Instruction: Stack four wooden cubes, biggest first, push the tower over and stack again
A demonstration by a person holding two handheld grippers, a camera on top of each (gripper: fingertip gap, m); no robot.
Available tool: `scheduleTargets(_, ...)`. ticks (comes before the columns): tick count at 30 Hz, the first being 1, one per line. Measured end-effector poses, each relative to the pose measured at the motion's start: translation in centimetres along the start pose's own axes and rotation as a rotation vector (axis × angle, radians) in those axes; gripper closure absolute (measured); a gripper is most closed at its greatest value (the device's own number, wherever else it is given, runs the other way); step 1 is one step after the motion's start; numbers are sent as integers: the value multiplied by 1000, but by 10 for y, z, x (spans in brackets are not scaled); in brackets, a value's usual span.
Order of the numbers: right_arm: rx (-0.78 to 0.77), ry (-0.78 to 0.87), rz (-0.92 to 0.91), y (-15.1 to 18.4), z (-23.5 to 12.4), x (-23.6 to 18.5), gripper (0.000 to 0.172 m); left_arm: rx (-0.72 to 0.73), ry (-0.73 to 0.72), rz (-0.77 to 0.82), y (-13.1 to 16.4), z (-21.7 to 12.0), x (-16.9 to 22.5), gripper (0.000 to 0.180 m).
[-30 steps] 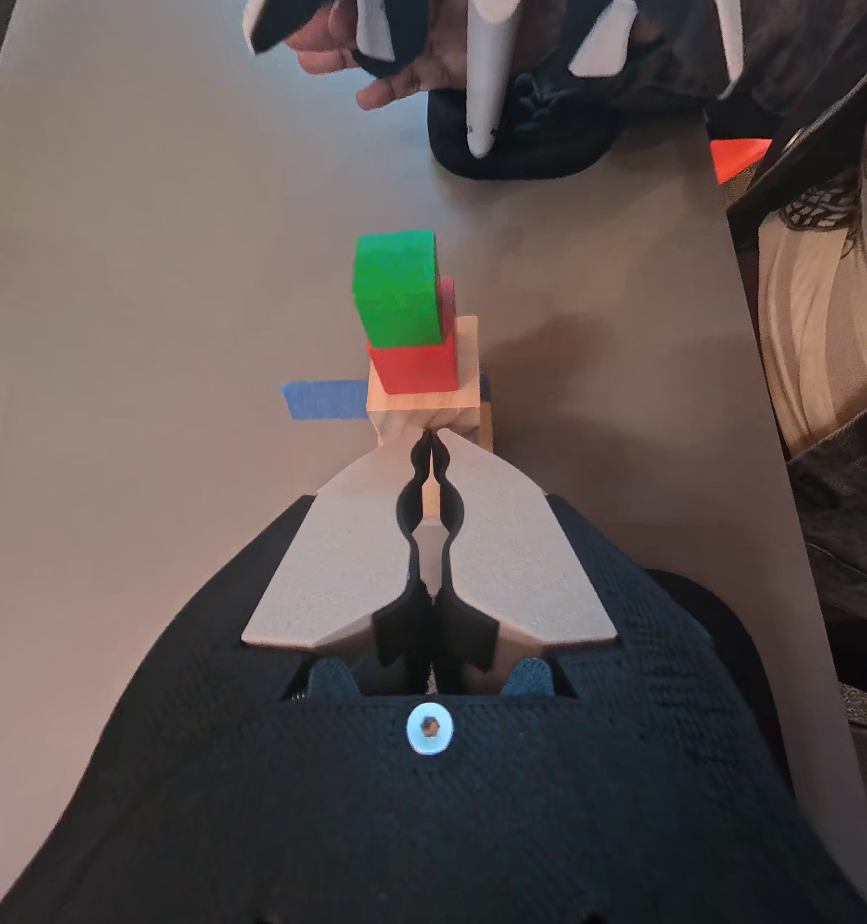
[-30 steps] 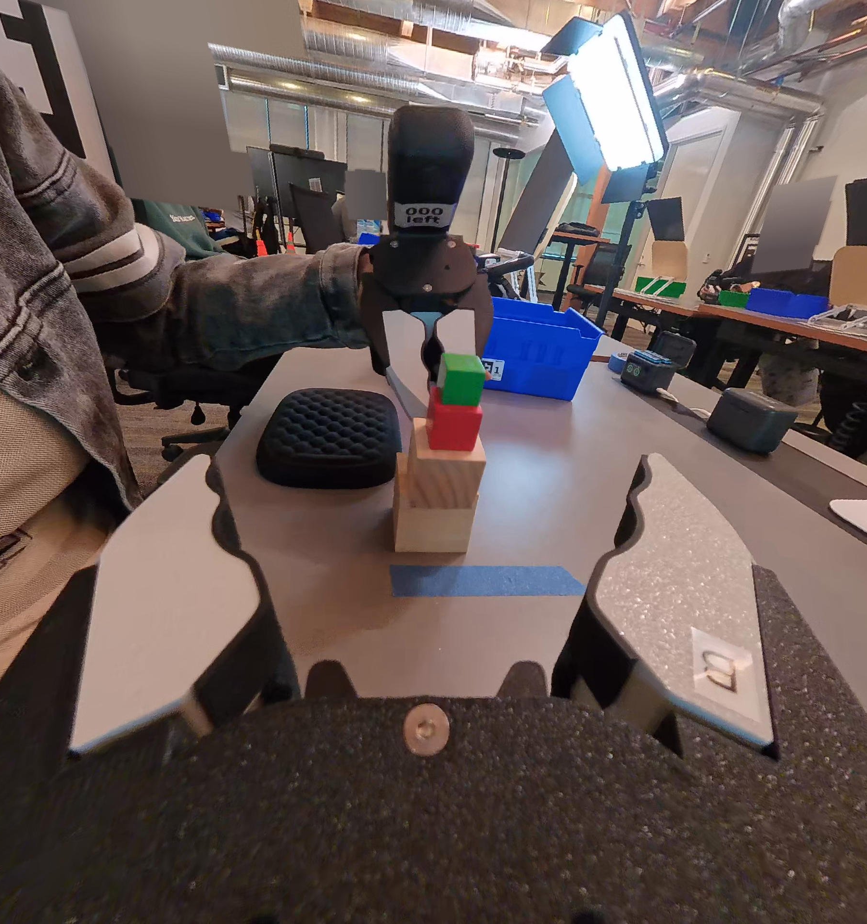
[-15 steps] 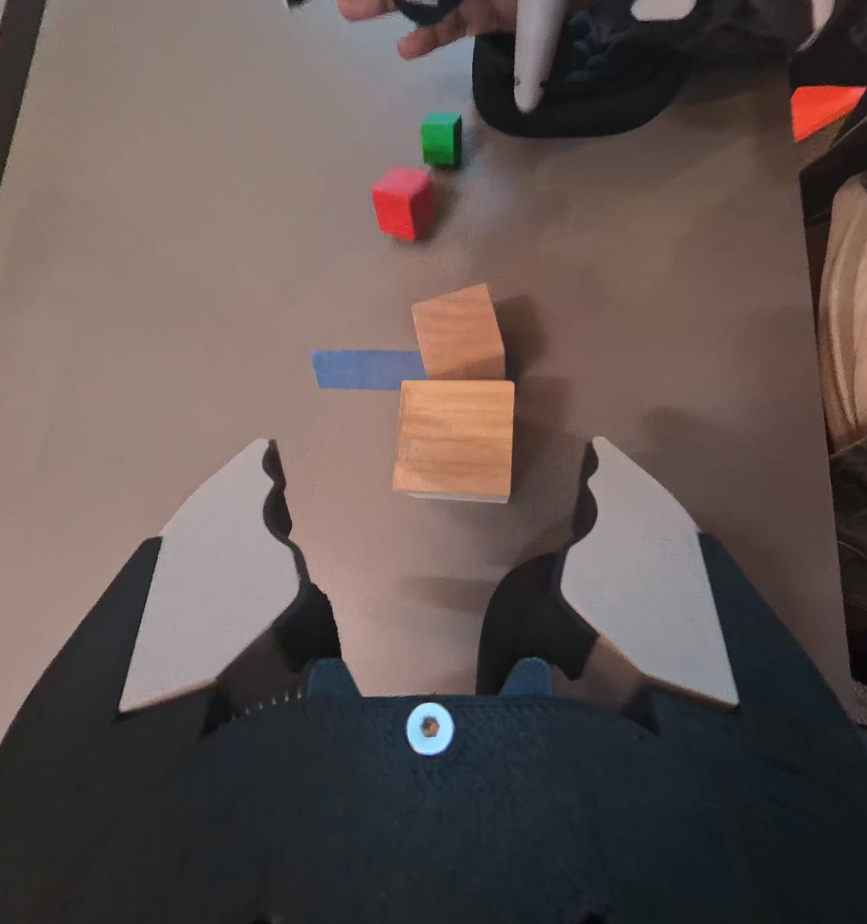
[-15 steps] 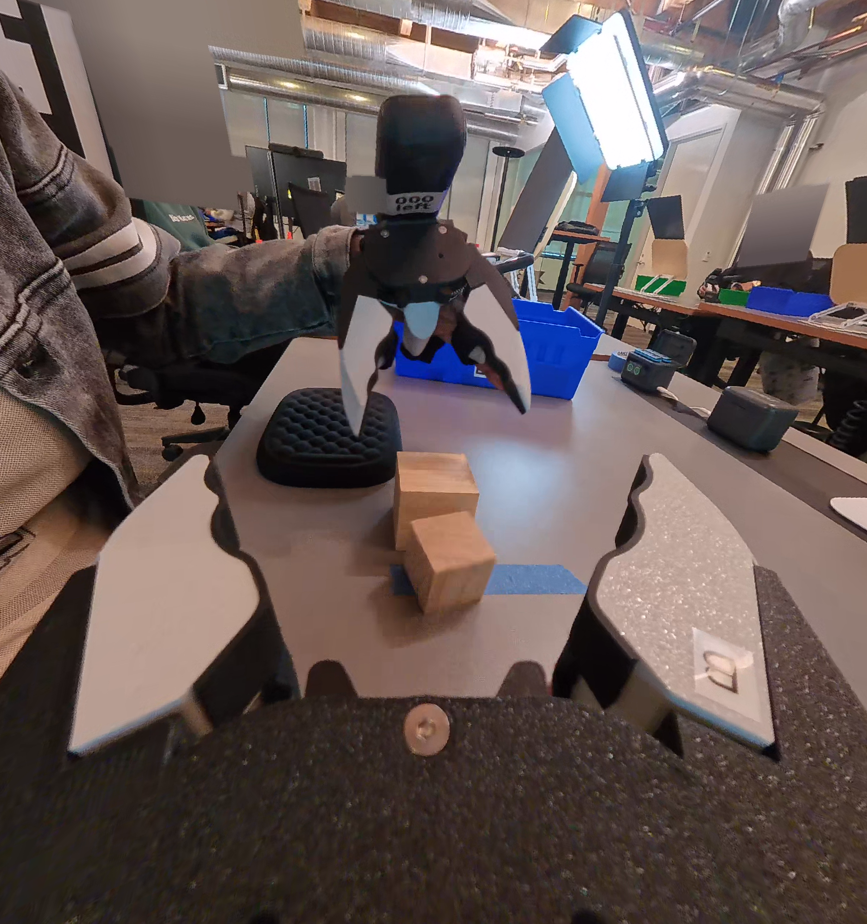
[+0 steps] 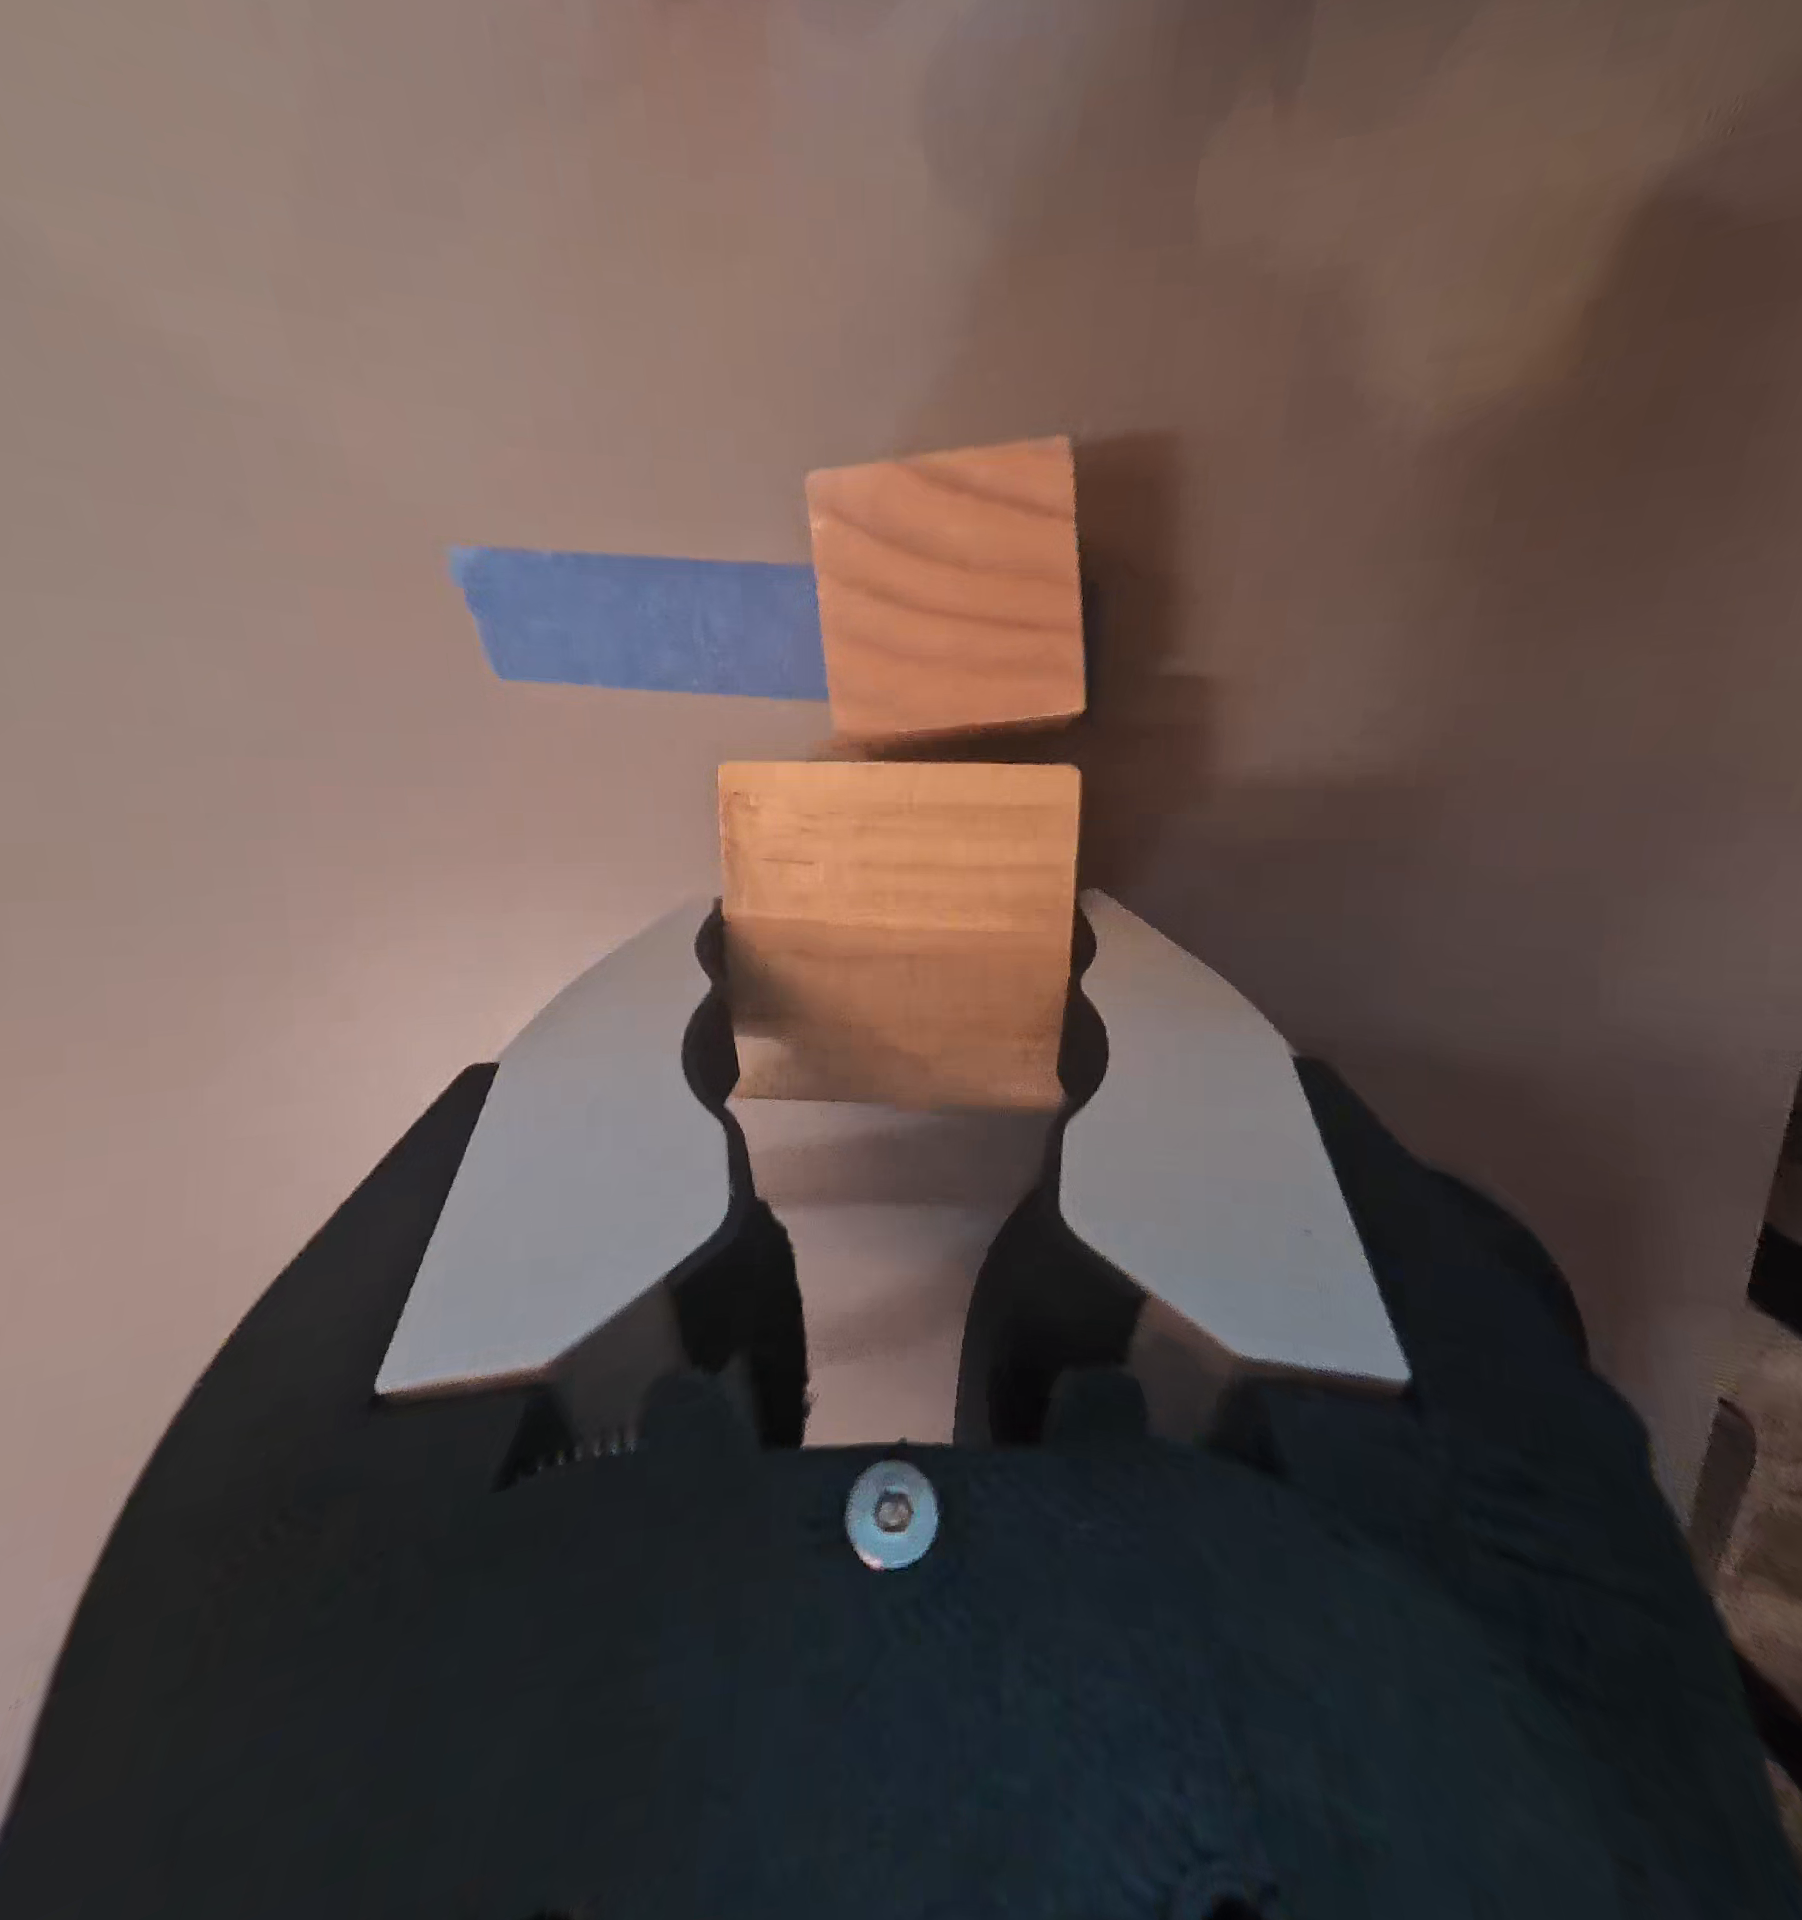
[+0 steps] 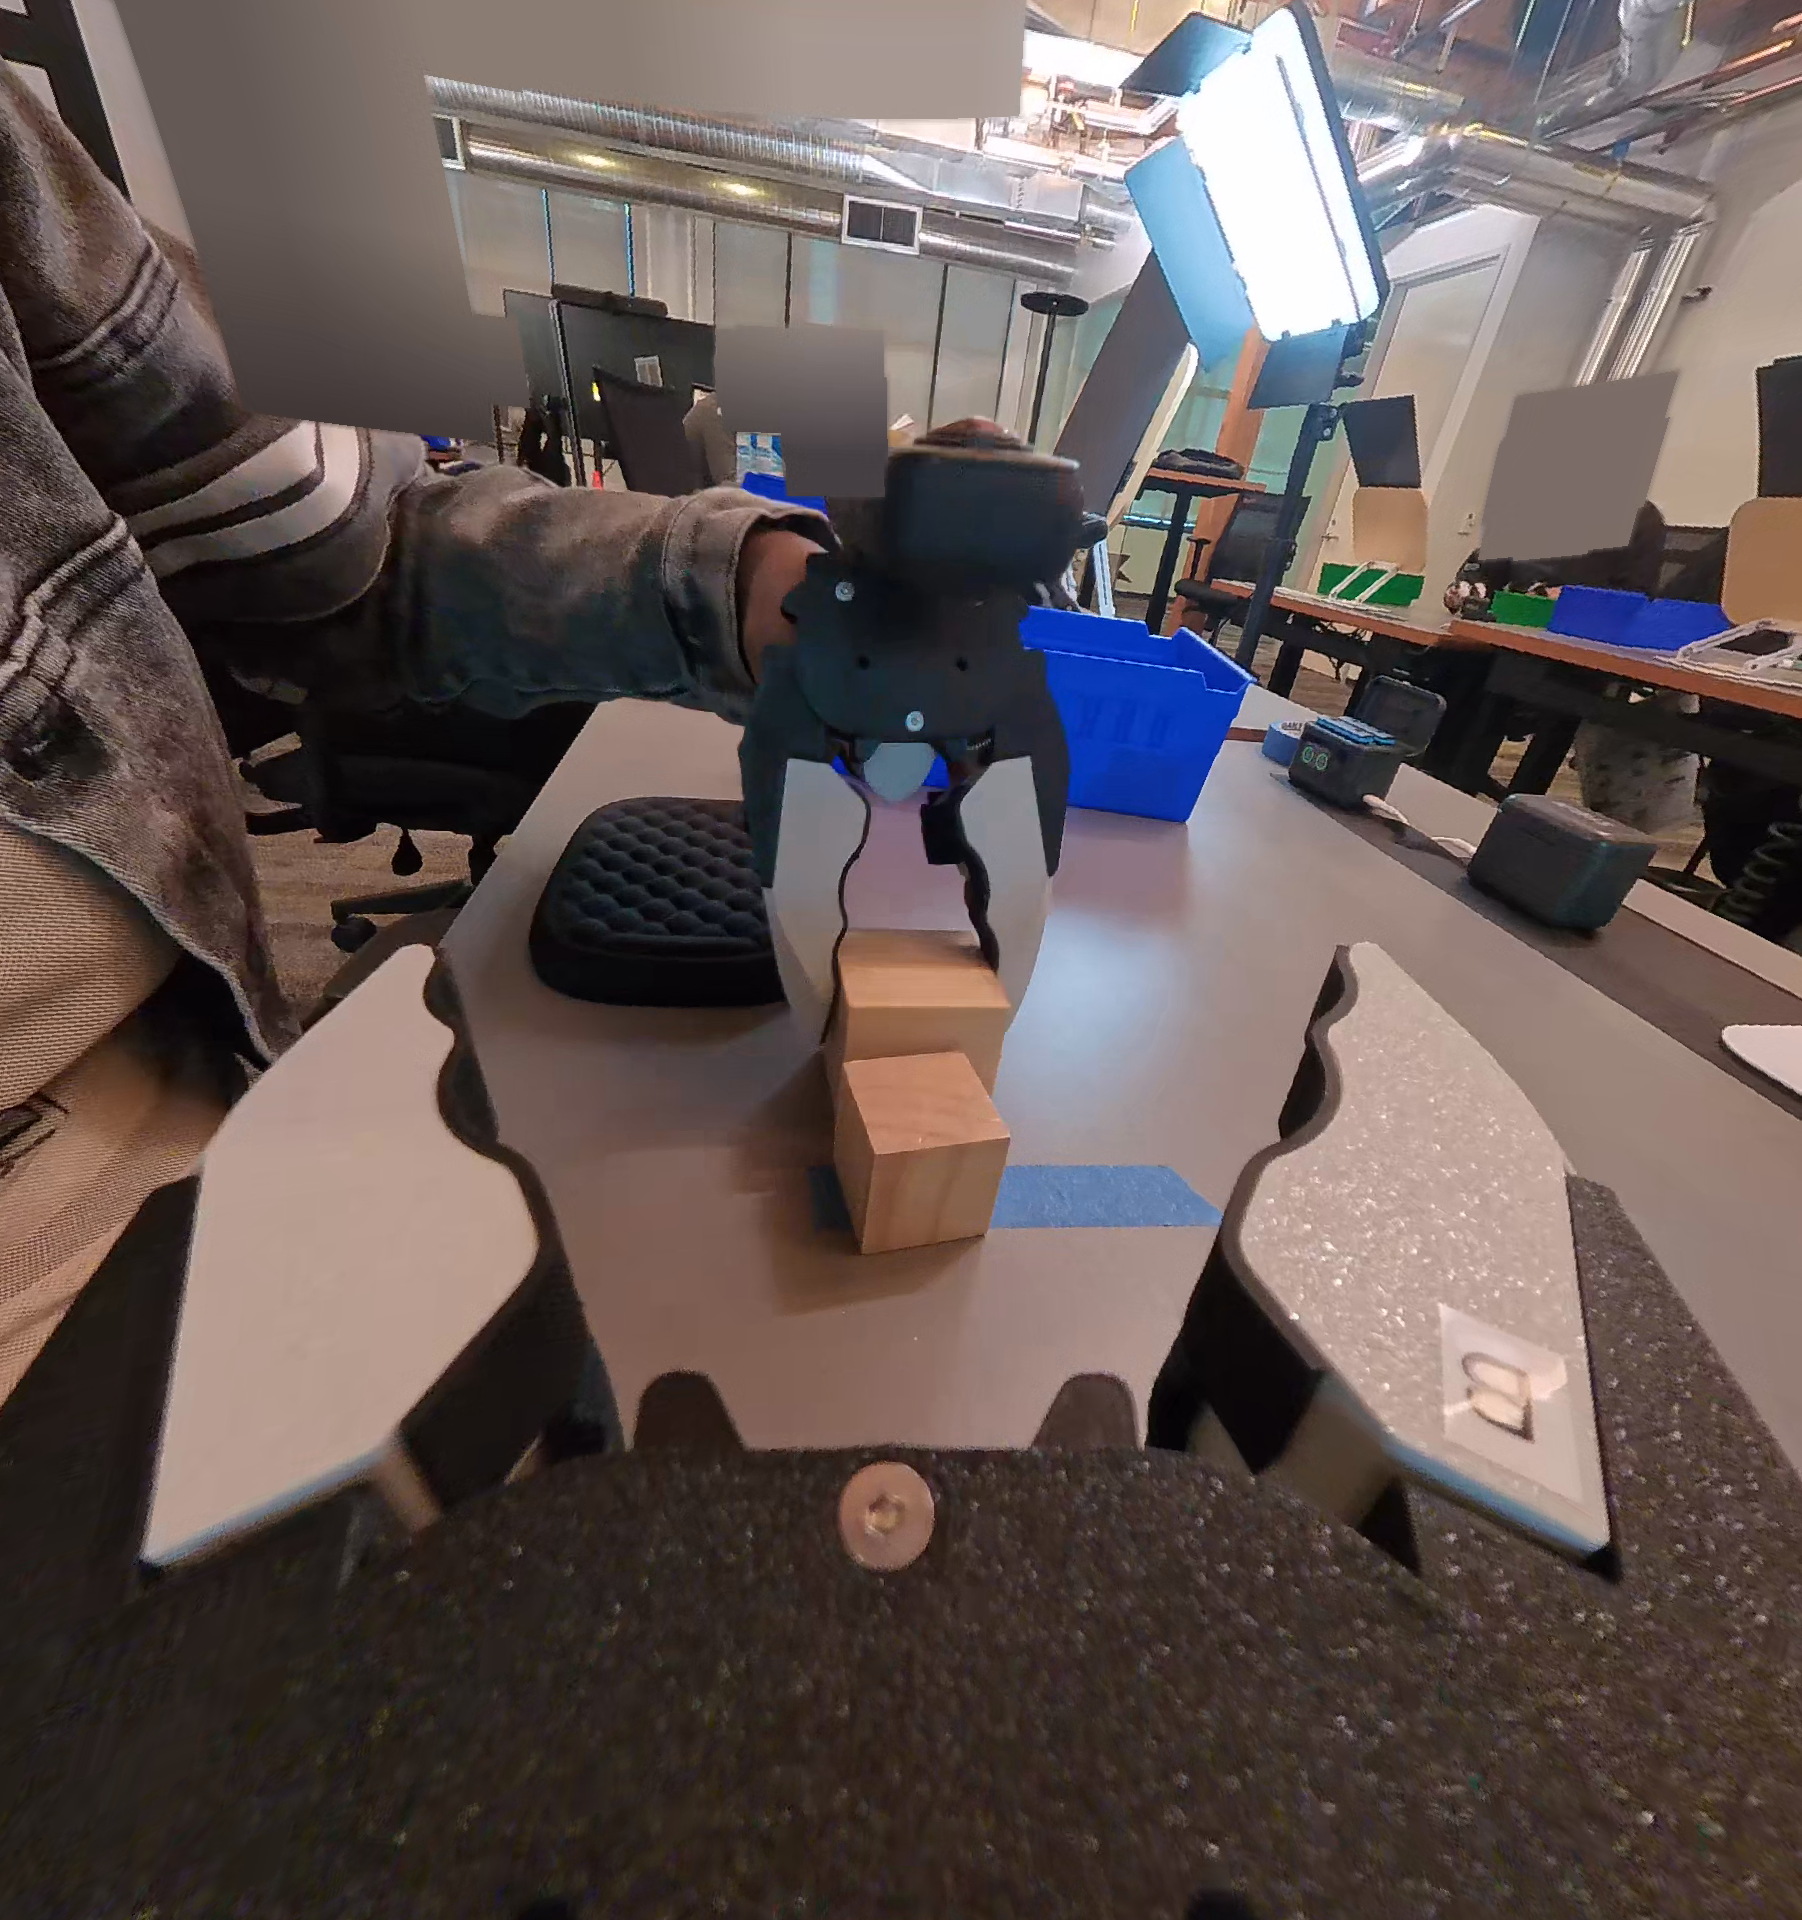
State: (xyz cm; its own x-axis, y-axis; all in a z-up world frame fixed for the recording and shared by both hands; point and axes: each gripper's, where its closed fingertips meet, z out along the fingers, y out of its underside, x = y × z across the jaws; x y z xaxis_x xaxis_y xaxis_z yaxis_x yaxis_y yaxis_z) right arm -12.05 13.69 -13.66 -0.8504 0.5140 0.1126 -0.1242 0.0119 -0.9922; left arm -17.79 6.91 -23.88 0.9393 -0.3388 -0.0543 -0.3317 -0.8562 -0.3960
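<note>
The biggest wooden cube (image 5: 897, 925), mid-worktop, is clamped between the left gripper (image 5: 897, 997) pads (right gripper (image 6: 886, 1195) jaws held wide, empty), and should be set squarely beside the smaller cube (image 6: 918, 1148) on the blue tape (image 5: 648, 623).

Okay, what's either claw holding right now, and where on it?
The left claw grips the larger wooden cube by its two opposite side faces. The right claw stands wide open, holding nothing.
</note>
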Motion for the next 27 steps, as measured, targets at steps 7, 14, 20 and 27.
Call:
scheduleTargets(7,-38,111,-155,2,5,12,40,869,-41,-440,-42,-79,-31,120)
scheduleTargets(14,19,258,-485,-25,36,3,60,1526,521,-817,-80,-128,0,119)
scheduleTargets(20,-17,197,-571,-36,52,-10,96,1344,713,-717,-115,-97,40,120)
scheduleTargets(27,-409,114,-553,-18,13,21,100,1114,122,-297,-101,-77,24,50)
